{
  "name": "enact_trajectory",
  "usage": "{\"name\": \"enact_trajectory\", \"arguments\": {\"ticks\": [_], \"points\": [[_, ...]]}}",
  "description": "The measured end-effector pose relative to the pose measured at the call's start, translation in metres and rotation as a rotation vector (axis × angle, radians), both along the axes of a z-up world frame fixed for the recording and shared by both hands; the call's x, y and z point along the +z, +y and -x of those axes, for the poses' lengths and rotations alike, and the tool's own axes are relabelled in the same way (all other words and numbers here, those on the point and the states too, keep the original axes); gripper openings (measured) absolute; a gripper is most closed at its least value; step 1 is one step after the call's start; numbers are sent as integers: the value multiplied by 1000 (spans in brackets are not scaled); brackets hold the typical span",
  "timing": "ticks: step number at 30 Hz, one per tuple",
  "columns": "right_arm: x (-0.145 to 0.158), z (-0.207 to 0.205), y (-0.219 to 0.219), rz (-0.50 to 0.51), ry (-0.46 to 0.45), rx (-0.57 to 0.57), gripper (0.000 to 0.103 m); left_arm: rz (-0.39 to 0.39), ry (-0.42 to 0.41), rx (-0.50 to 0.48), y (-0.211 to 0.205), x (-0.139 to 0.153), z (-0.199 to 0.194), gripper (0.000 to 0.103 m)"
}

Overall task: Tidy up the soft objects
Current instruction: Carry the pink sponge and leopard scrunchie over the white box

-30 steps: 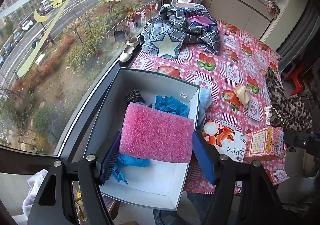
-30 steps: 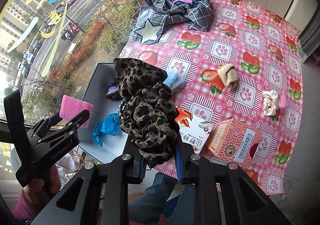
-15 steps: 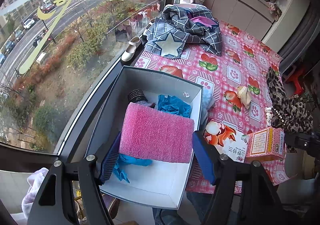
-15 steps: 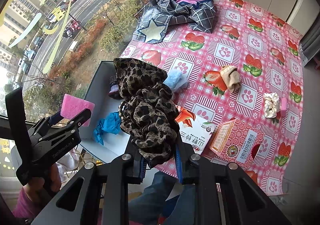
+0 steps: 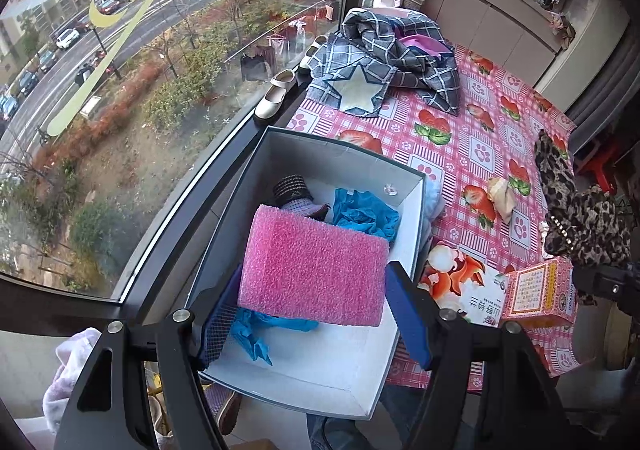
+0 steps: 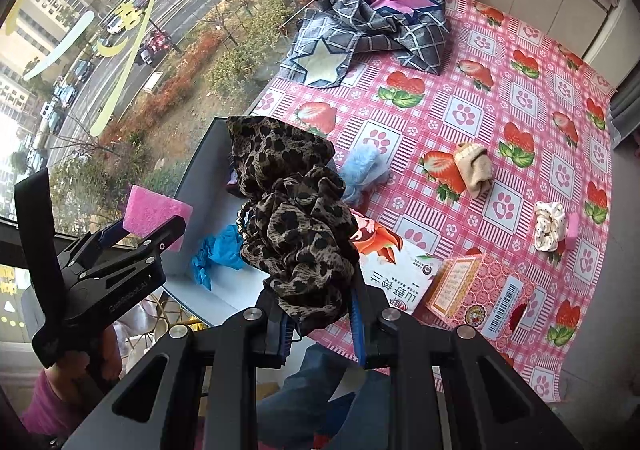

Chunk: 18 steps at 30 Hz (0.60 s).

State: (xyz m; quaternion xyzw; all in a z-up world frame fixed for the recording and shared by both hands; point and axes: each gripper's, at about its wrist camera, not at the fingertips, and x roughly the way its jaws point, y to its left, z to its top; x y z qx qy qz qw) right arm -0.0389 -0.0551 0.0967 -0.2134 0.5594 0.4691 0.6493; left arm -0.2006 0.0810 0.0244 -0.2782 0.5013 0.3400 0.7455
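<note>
Window glass runs along the left of everything, street far below, and the white box sits hard against it on the near left corner of the strawberry tablecloth, so I'll place things off the box. Left gripper hangs over the box's near half, jaws spread wide but pressed on both ends of the pink foam block; it's held clear above the box floor. Foam looks featherweight and springy, rough-skinned so it shouldn't slip, but a harder squeeze would probably just dent it; end-to-end hold as now looks right. Inside the box: blue crumpled gloves at the far right corner and under the foam, dark knit sock at the far end. Just outside the box's right wall lies a pale blue fluffy piece. Right gripper is over the box's near right corner, jaws pressed close together, pinching the leopard-print fabric, which bunches up ahead of the fingers. Limp, light, thin cloth; it will likely flop and trail, so grab at the gathered bulk, not an edge. Further right of the box, well apart: beige sock, then white spotted scrunchie, both soft and easy to pinch mid-body
</note>
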Motion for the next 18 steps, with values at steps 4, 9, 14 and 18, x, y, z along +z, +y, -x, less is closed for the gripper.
{"name": "enact_trajectory", "arguments": {"ticks": [4,9,14,18], "points": [[-4,7,11,11,-4,35,24,9,25,21,4,-8,4,74],[-8,16,26,19,-18,81,24,14,55,39,8,-15,11,74],[-11,26,38,22,-25,121,24,24,79,43,10,-21,15,74],[-16,34,47,23,-23,147,24,35,98,43,10,-26,17,74]]}}
